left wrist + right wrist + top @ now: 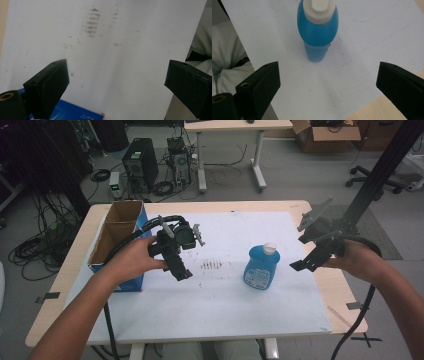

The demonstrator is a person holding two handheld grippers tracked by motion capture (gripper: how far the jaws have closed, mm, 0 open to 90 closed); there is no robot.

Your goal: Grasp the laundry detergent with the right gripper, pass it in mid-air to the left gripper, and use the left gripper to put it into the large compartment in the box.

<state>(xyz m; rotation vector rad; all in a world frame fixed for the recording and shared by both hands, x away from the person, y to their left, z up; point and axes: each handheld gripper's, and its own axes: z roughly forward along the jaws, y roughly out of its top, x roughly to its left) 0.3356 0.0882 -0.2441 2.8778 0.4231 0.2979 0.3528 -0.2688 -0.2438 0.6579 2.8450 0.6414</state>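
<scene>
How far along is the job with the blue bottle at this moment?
Nothing looks done: the blue bottle stands upright on the white sheet, untouched. The right gripper faces it with jaws open and empty; the left gripper hangs open beside the cardboard box. Grasping and moving remain.

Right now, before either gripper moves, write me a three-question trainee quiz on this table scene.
1. True or false: the blue bottle stands upright on the white sheet with its white cap on.
2. Which gripper is nearer the bottle in the high view? A) left gripper B) right gripper
3. Fill in: the cardboard box with the blue side stands at the table's ____ edge in the high view.

Key
1. True.
2. B. The right gripper is closer, open and aimed at the bottle, nothing between its pads; the left gripper is open too, beside the box.
3. Left.
</scene>
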